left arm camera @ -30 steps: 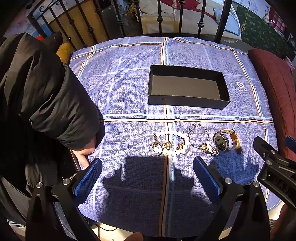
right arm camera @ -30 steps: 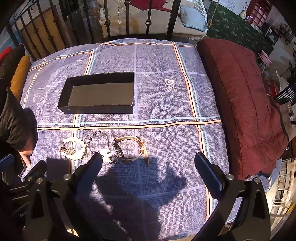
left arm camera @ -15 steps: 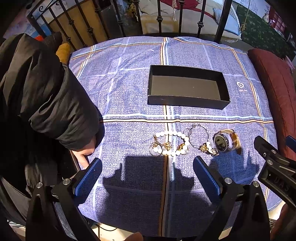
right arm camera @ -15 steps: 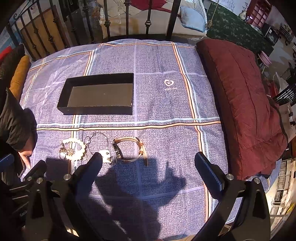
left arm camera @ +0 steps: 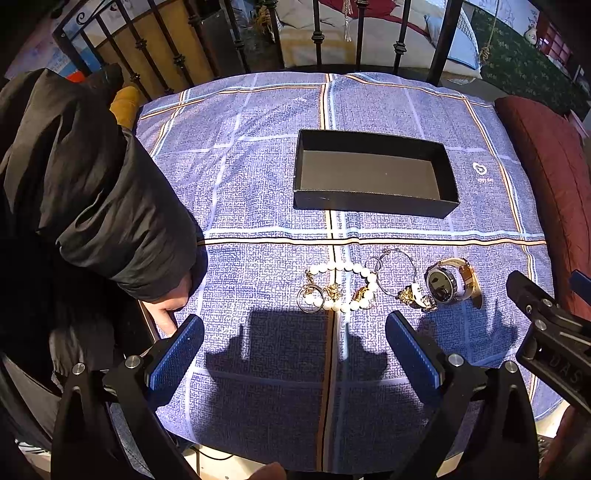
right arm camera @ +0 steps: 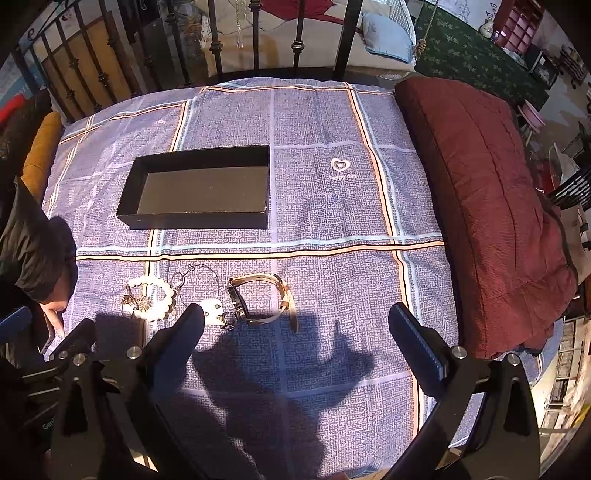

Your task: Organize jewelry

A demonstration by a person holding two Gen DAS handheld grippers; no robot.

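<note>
An empty black box (left arm camera: 373, 173) (right arm camera: 201, 190) sits on the blue checked cloth (left arm camera: 258, 184). In front of it lie a white pearl bracelet (left arm camera: 343, 286) (right arm camera: 153, 297), gold rings and charms (left arm camera: 312, 293), a thin wire hoop (left arm camera: 393, 269) (right arm camera: 197, 278), and a gold-strapped watch (left arm camera: 448, 282) (right arm camera: 258, 299). My left gripper (left arm camera: 293, 349) is open and empty, just short of the pearl bracelet. My right gripper (right arm camera: 295, 338) is open and empty, just short of the watch; its left finger (right arm camera: 184, 332) overlaps a small white earring card (right arm camera: 212, 306).
A dark red cushion (right arm camera: 487, 206) lies along the right side. A person's black sleeve and hand (left arm camera: 110, 206) rest at the left edge. A black iron railing (left arm camera: 314, 33) stands behind the table. The right gripper's body (left arm camera: 546, 332) shows at the left view's right edge.
</note>
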